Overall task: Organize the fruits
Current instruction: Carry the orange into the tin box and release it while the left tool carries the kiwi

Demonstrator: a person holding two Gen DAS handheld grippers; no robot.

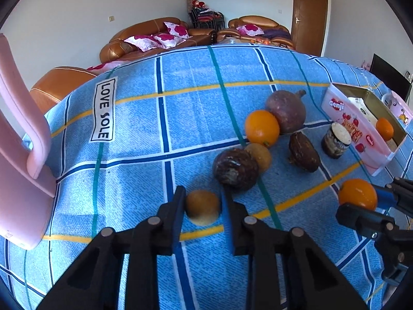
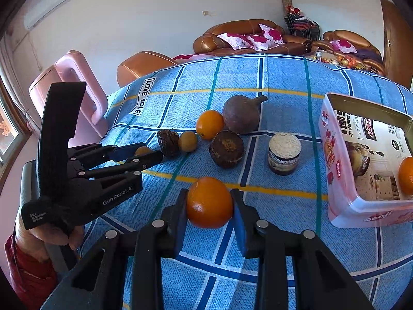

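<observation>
Left wrist view first: the left gripper [image 1: 204,206] is clamped on a small tan round fruit [image 1: 202,207], both pads pressed against its sides just above the blue checked cloth [image 1: 134,118]. Off to its right, the right gripper [image 1: 361,202] grips an orange [image 1: 357,193]; the right wrist view confirms it, with the right gripper [image 2: 209,202] squeezing that orange [image 2: 209,202] between its two fingers, and the left gripper [image 2: 144,155] seen at the left, closed on the tan fruit [image 2: 142,150].

Taking the pink tin [image 2: 343,201] as the landmark, it sits open at the right of the cloth with another orange [image 2: 406,175] inside it, lying on a printed paper liner. Left of the tin stands a small dark jar with a pale top [image 2: 284,153]. Further left of the tin lies a dark brown fruit [image 2: 226,148], then a second tan fruit [image 2: 188,141] touching a dark wrinkled fruit [image 2: 168,142]. Behind those, further from the cameras, a loose orange [image 2: 209,124] rests against a large purplish fruit with a stem [image 2: 241,115].

Beyond the cloth, well behind the tin, are brown leather sofas [image 2: 247,35] with pink-flowered cushions.
</observation>
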